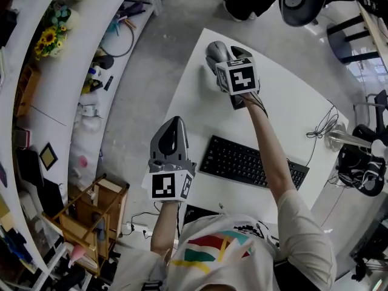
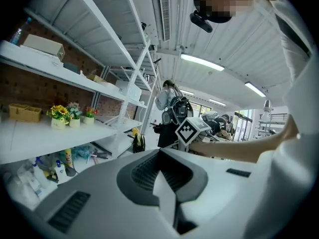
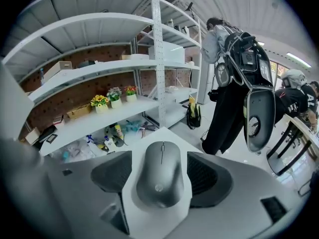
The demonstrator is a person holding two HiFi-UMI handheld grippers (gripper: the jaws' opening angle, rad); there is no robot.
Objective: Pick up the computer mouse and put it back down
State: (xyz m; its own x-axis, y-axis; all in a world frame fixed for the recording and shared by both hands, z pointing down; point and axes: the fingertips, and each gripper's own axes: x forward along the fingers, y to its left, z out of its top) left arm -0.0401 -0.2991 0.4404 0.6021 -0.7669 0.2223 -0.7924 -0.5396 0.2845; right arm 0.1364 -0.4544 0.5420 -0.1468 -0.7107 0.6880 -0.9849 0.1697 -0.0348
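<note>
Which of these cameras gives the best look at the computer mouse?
The right gripper view: the computer mouse lies whole and centred between open jaws. The head view shows only part beyond a marker cube; the left gripper view misses it.

Mouse (image 1: 213, 52) on the surface (image 1: 291, 114), far corner, between the right claw's (image 3: 160, 174) jaws; keyboard (image 1: 251, 162) nearer, left claw (image 1: 171, 139) left of it.

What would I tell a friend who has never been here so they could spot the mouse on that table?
Find the white table in front of the person. Near its far corner, away from the black keyboard, lies the mouse, between the open jaws of the right claw. It is the only small, smooth grey oval there, with a scroll wheel on top.
</note>
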